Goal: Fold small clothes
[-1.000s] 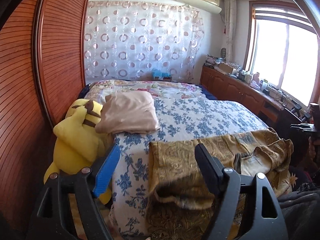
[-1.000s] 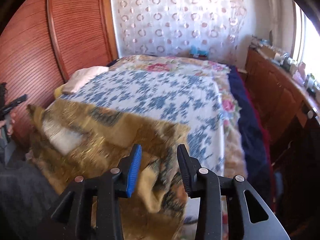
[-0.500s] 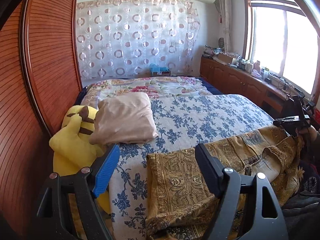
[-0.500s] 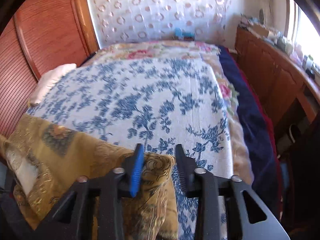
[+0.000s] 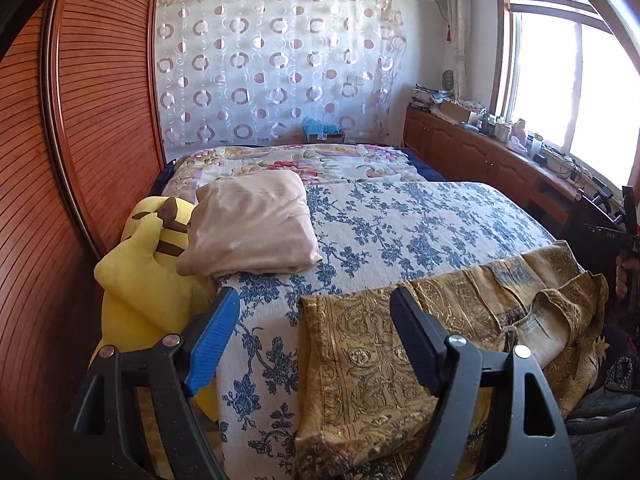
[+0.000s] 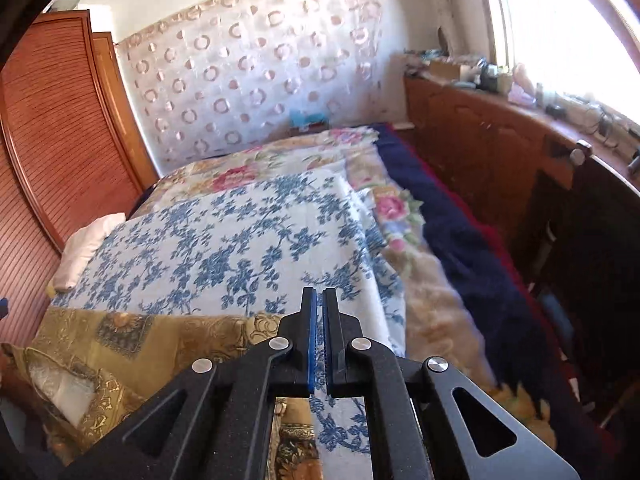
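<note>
A golden paisley garment (image 5: 360,360) is draped over the near edge of the bed, on the blue-flowered bedspread (image 5: 400,232). My left gripper (image 5: 314,300) is open and hovers over the garment's left end, with the cloth's edge below the gap and nothing pinched. My right gripper (image 6: 319,292) is shut. I see no cloth between its pads; the garment (image 6: 160,340) lies to the left of the fingers and passes under them. In the left wrist view the right gripper (image 5: 626,232) shows at the far right, held by a hand, just past the garment's right end.
A folded beige cloth (image 5: 252,224) rests on the bed's left side beside a yellow plush toy (image 5: 144,280). A slatted wooden wardrobe (image 5: 80,160) borders the bed on the left. A cluttered wooden counter (image 5: 500,152) runs under the window on the right.
My right gripper's jaws closed fully and it rolled and moved; the garment corner that was between them now lies to their left. The left gripper stayed open and shifted slightly.
</note>
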Demonstrator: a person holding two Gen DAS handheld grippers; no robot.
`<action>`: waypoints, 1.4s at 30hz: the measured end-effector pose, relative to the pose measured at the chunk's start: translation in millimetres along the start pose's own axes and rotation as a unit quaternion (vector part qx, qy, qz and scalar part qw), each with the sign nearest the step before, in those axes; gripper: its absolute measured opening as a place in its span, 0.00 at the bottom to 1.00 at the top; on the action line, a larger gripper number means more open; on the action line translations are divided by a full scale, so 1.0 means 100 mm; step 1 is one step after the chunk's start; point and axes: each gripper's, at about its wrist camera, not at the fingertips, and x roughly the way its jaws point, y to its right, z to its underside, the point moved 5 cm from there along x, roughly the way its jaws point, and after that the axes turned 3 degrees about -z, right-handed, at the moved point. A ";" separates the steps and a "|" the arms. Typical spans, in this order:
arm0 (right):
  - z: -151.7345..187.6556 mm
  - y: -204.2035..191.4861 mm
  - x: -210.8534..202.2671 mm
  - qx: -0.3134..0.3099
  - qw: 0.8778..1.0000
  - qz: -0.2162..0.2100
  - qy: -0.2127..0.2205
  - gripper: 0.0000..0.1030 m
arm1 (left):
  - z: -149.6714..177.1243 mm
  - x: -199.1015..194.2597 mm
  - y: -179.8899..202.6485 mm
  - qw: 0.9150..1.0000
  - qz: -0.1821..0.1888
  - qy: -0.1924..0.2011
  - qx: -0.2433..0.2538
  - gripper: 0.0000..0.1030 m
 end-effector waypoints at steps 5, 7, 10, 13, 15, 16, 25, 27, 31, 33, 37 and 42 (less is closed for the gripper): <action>-0.01 -0.17 0.27 -0.042 0.998 -0.020 -0.032 0.35 | -0.12 0.17 -0.08 1.000 0.003 -0.017 0.003 0.76; -0.01 -0.21 0.42 -0.056 0.997 -0.033 -0.048 0.42 | -0.16 0.27 -0.12 0.999 0.009 -0.031 0.007 0.71; 0.00 -0.21 0.53 -0.073 0.994 -0.035 -0.068 0.46 | -0.19 0.44 -0.20 0.998 0.019 -0.060 0.007 0.64; 0.03 -0.15 0.65 -0.077 0.992 -0.039 -0.087 0.51 | -0.16 0.62 -0.25 0.996 0.025 -0.088 0.008 0.61; 0.05 -0.12 0.70 -0.077 0.992 -0.038 -0.094 0.53 | -0.09 0.75 -0.25 0.993 0.033 -0.110 0.010 0.61; 0.04 -0.10 0.73 -0.076 0.992 -0.039 -0.097 0.54 | -0.04 0.82 -0.23 0.992 0.038 -0.124 0.012 0.61; 0.11 -0.05 0.84 -0.091 0.987 -0.048 -0.122 0.57 | 0.27 1.16 -0.06 0.979 0.069 -0.189 0.020 0.53; 0.11 -0.09 0.84 -0.092 0.987 -0.048 -0.123 0.57 | 0.31 1.18 -0.05 0.979 0.070 -0.193 0.019 0.52; 0.18 -0.21 0.84 -0.111 0.985 -0.053 -0.124 0.54 | 0.31 1.20 -0.04 0.978 0.071 -0.193 0.019 0.52; 0.22 -0.26 0.83 -0.119 0.984 -0.057 -0.123 0.44 | 0.30 1.21 -0.04 0.978 0.074 -0.192 0.017 0.52; 0.26 -0.35 0.82 -0.125 0.980 -0.080 -0.130 0.11 | 0.26 1.20 0.01 0.978 0.087 -0.190 0.016 0.20; 0.22 -0.43 0.59 -0.130 0.983 -0.091 -0.090 0.09 | 0.18 0.98 0.09 0.983 0.085 -0.159 0.027 0.06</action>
